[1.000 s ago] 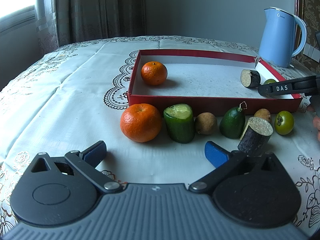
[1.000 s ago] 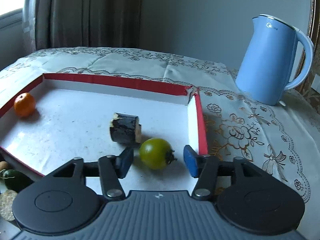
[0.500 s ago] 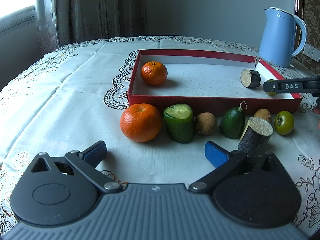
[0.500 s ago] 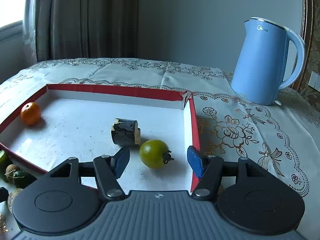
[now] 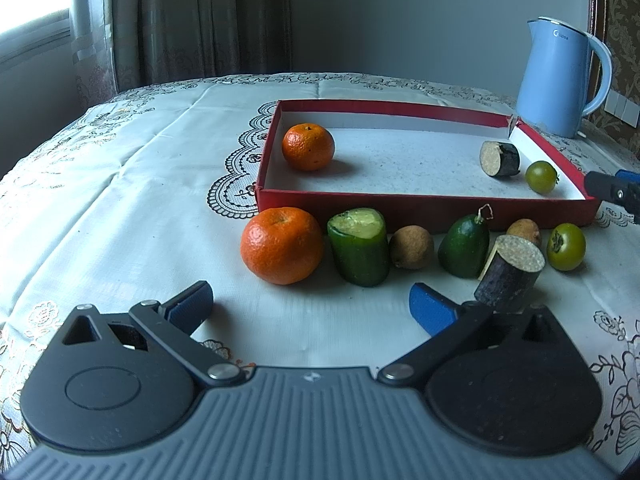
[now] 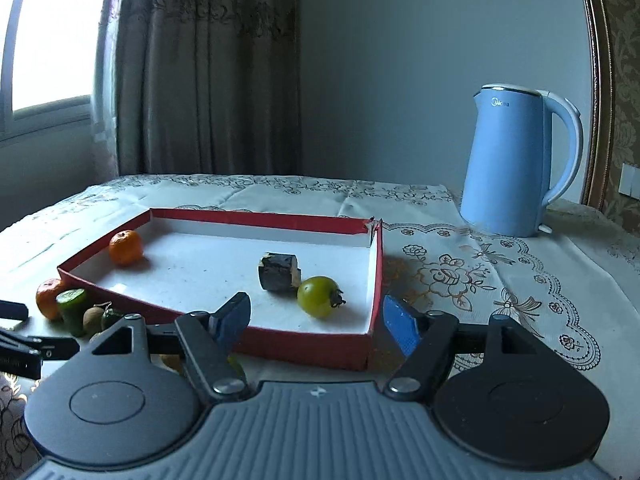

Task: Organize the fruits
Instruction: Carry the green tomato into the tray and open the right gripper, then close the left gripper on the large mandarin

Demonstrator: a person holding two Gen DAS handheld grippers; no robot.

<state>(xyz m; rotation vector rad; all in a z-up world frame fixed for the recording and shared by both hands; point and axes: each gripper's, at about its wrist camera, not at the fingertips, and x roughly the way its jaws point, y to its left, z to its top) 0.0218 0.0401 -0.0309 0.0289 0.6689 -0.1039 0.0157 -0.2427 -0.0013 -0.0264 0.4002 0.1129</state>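
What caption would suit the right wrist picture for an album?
Open right gripper in front of the red tray, which holds a green tomato, a dark cut chunk and a mandarin.

The right gripper (image 6: pixel 316 318) has just been opening, nothing between its fingers. In the red tray (image 6: pixel 304 346) sit 1 green tomato (image 6: pixel 318 296), a dark stub (image 6: pixel 278 272) and an orange (image 6: pixel 126 247).

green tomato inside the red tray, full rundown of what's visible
The green tomato is small, round, smooth and glossy, yellow-green, with a dark dried calyx pointing toward the tray's right wall. It lies on its side on the white floor of the red tray, in the near right corner, close beside the dark cut log piece; contact between them is unclear. Nothing grips it: the right gripper is open, short of it.
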